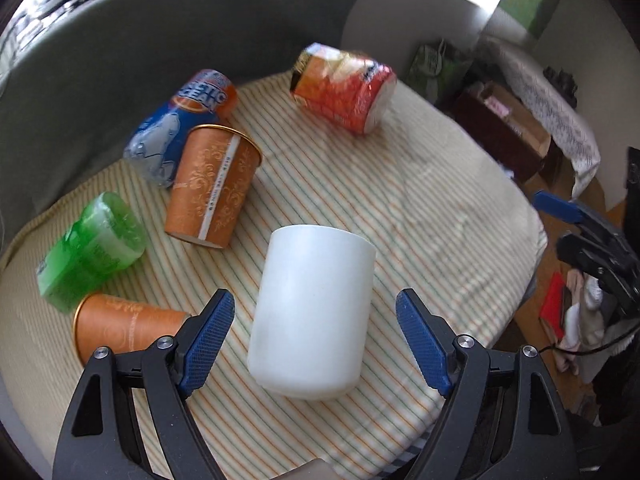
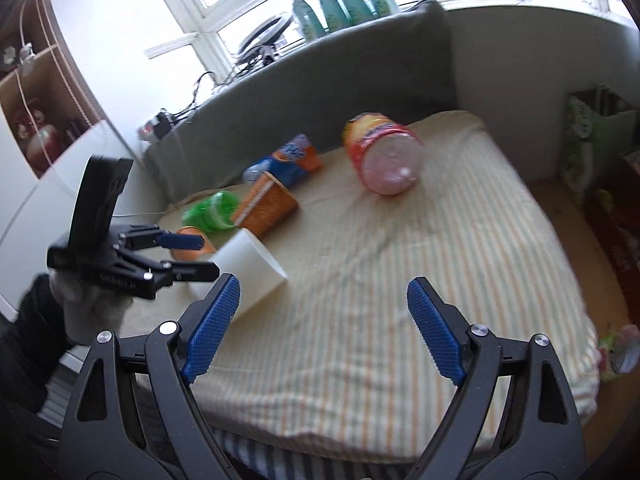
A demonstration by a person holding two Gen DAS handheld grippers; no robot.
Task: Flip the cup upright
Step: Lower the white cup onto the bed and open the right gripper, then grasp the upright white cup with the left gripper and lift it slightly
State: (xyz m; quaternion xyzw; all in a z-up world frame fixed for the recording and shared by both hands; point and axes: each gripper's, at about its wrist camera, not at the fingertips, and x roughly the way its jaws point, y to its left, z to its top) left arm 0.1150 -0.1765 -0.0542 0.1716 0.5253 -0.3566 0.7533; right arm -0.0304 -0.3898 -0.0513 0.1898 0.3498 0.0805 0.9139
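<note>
A white cup [image 1: 312,312] lies on its side on the striped cushion [image 1: 420,200], its closed base toward the camera. My left gripper [image 1: 316,340] is open, its blue pads on either side of the cup's near end without touching it. In the right wrist view the white cup [image 2: 248,272] lies at the left with its mouth toward the right. The left gripper [image 2: 188,256] shows there beside the cup. My right gripper [image 2: 324,328] is open and empty above the cushion's front part [image 2: 400,280].
Other cups lie tipped on the cushion: two orange paper cups [image 1: 216,188] [image 1: 124,328], a green one [image 1: 92,248], a blue one [image 1: 180,120] and a red-orange one [image 1: 344,88]. A grey backrest [image 1: 160,40] stands behind. The cushion's edge drops off at the right, with clutter [image 1: 568,320] on the floor.
</note>
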